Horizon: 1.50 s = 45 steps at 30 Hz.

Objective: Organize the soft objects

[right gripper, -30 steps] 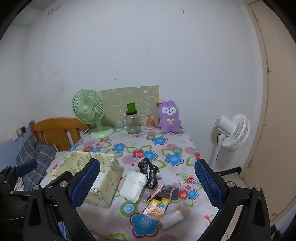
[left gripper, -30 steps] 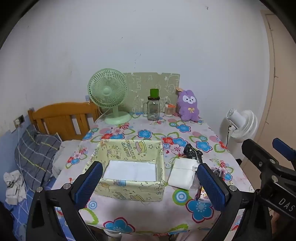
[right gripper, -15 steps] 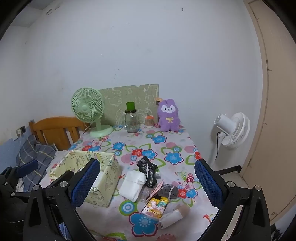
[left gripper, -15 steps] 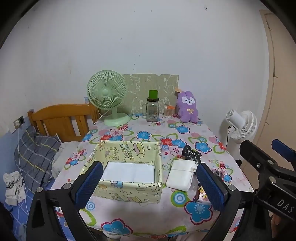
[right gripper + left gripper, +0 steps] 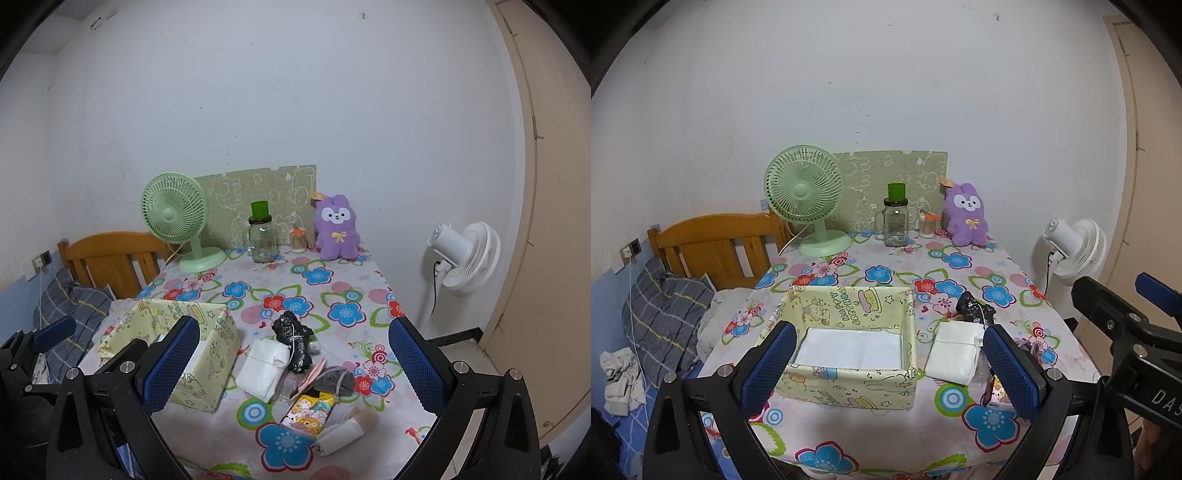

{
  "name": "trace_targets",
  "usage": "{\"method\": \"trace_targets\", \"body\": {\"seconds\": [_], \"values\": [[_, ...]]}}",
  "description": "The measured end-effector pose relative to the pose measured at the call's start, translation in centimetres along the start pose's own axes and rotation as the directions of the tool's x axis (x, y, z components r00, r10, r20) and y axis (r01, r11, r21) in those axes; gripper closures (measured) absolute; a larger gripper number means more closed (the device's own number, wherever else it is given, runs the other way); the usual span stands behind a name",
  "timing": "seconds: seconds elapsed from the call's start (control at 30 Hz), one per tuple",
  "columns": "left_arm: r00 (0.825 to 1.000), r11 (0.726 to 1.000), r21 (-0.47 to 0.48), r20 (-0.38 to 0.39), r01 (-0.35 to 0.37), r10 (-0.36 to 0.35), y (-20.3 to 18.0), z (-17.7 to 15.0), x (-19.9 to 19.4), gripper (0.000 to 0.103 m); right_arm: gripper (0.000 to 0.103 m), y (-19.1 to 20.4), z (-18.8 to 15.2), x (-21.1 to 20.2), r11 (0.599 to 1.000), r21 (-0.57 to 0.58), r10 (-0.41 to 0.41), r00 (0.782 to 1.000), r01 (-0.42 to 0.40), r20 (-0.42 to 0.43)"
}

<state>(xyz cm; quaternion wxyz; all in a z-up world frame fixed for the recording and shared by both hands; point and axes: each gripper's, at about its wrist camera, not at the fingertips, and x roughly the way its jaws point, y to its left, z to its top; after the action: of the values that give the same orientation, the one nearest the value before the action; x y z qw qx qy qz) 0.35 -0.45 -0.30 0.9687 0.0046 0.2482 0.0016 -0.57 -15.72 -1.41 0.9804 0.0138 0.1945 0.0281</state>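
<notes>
A pale yellow fabric box (image 5: 849, 384) (image 5: 207, 373) with a white pad inside stands on the flowered table near its front edge. Right of it lie a white folded pack (image 5: 955, 352) (image 5: 264, 363), a black bundle (image 5: 973, 310) (image 5: 291, 336), a grey pouch (image 5: 334, 380), a cartoon-print pack (image 5: 310, 408) and a beige roll (image 5: 347, 430). A purple plush bunny (image 5: 966, 216) (image 5: 336, 229) sits at the back. My left gripper (image 5: 886, 369) hangs open in front of the box, holding nothing. My right gripper (image 5: 293, 371) is open too, short of the pile.
At the back of the table (image 5: 886, 439) stand a green desk fan (image 5: 805, 195), a glass jar with a green lid (image 5: 895, 218) and a small jar (image 5: 927, 227). A white floor fan (image 5: 1075, 247) is right of the table. A wooden bed frame (image 5: 713, 247) with bedding is left.
Both grippers have drawn back a little from the table, so the box and pile look slightly farther and lower. Nothing on the table has moved.
</notes>
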Motion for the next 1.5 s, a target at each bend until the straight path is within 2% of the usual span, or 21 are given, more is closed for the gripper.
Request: {"method": "trace_targets", "body": {"seconds": [0.17,0.47,1.5], "values": [[1.000,1.000,0.020,0.002,0.006,-0.006,-0.7,-0.4,0.0,0.001,0.000,-0.1,-0.1,0.3,1.000,0.001,0.001,1.000,-0.001,-0.011],[1.000,1.000,0.000,-0.019,0.018,-0.018,-0.5,-0.4,0.3,0.001,0.000,-0.1,-0.2,0.4,1.000,-0.006,0.001,1.000,-0.001,-0.024],[0.999,0.999,0.016,0.003,0.041,-0.041,-1.2,-0.6,0.1,0.001,0.000,0.2,0.2,0.6,1.000,-0.007,-0.004,0.999,0.004,-0.043]]}}
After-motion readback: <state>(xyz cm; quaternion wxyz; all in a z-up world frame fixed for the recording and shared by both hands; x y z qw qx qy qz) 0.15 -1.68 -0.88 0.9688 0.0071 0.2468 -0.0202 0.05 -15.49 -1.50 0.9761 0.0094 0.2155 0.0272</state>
